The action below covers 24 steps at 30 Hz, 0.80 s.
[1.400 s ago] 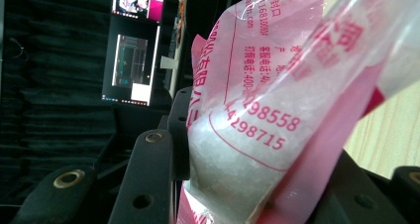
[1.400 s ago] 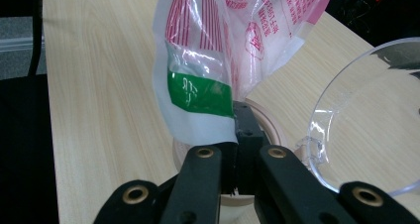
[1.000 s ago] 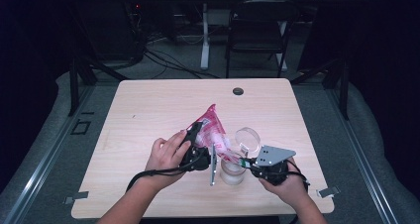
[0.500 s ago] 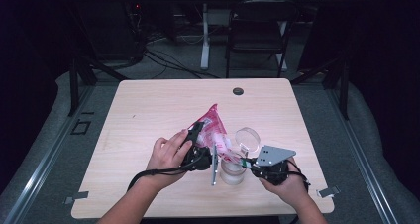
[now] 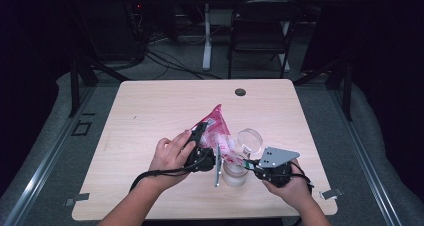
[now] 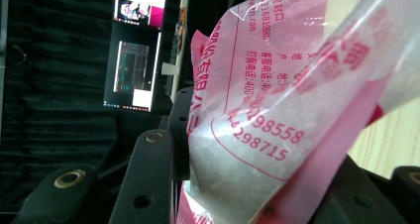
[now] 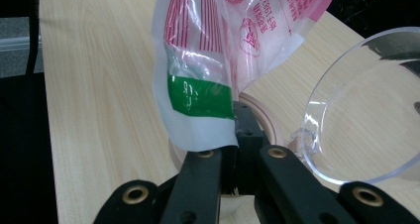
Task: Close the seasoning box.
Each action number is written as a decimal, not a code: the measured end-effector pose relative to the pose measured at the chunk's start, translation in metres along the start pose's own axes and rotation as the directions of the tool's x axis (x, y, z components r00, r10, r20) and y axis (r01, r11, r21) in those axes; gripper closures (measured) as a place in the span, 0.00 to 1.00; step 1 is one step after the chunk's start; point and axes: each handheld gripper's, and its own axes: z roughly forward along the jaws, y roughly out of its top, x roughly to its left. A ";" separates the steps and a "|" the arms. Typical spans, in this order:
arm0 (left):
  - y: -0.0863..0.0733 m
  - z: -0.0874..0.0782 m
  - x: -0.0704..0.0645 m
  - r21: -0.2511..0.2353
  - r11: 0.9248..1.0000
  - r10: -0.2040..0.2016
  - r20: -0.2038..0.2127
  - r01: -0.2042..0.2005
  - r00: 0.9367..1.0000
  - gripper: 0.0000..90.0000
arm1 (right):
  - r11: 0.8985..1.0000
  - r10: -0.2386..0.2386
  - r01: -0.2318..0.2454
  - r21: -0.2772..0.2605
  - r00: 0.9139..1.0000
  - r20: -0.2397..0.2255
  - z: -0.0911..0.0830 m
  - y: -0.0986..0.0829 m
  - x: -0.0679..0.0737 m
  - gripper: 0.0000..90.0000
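The pink plastic bag point(image 5: 214, 127) sits mid-table, propped up between my two hands, its far tip pointing away and its near end hanging over the clear glass jar point(image 5: 234, 169) at the near right. Compared with a second ago, almost nothing has shifted: the bag holds the same tilt and the jar stands in the same spot. So I read this as a steady pour or a pause in one, not a new step.

In the left gripper view the bag point(image 6: 277, 110) fills the space between the black jaws, bulging with pale, grainy contents; my left gripper point(image 5: 200, 147) is clamped on its body, jaws pressed in on the plastic. In the right gripper view my right gripper point(image 7: 236, 140) has its jaws pinched nearly together on the bag's white-and-green corner point(image 7: 200, 102), directly above the jar's round mouth point(image 7: 265, 122). The jar's clear hinged lid point(image 7: 366, 110) stands flipped open to the right, just beside the bag.

I can't tell whether anything is flowing into the jar. My guess is the corner needs more of a downward tip before the contents run, and the light jar could be nudged if I pull sideways.

The wooden table point(image 5: 150, 111) is otherwise bare apart from a dark grommet point(image 5: 240, 92) at the far edge.
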 end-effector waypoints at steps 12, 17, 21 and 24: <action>0.003 0.001 -0.001 -0.018 1.000 0.005 -0.003 -0.005 1.000 0.72 | 1.000 0.013 -0.014 0.005 1.000 0.002 0.000 -0.004 0.000 1.00; 0.004 0.000 -0.001 -0.022 1.000 0.009 -0.006 -0.009 1.000 0.72 | 1.000 0.014 -0.014 0.015 1.000 0.002 0.002 -0.005 0.000 1.00; 0.004 -0.001 -0.001 -0.022 1.000 0.008 -0.007 -0.009 1.000 0.72 | 1.000 0.014 -0.014 0.014 1.000 0.002 0.002 -0.005 0.000 1.00; 0.004 -0.001 -0.001 -0.022 1.000 0.009 -0.008 -0.009 1.000 0.72 | 1.000 0.013 -0.014 0.015 1.000 0.002 0.002 -0.005 0.000 1.00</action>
